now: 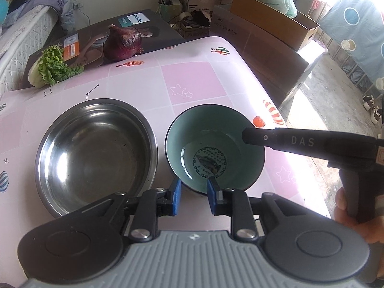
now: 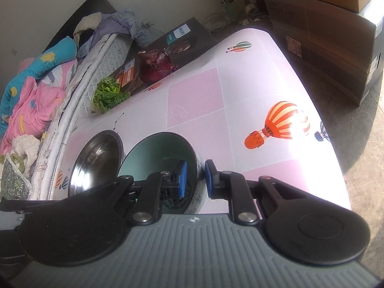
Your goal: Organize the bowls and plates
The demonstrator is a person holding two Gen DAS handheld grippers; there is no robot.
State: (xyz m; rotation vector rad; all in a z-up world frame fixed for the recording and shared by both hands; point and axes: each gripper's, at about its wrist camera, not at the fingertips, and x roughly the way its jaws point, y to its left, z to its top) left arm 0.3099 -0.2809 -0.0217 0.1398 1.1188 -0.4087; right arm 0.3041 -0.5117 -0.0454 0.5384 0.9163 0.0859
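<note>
the green bowl (image 1: 214, 148) sits beside the steel bowl (image 1: 96, 153) near the worktop's (image 1: 192, 76) front edge, both grippers' fingers (image 2: 183, 180) pinching its rim, probably ready for lifting into the steel one.

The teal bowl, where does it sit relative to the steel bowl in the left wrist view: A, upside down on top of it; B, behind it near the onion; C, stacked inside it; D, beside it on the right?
D: the teal bowl stands upright on the table, just right of the steel bowl.
</note>
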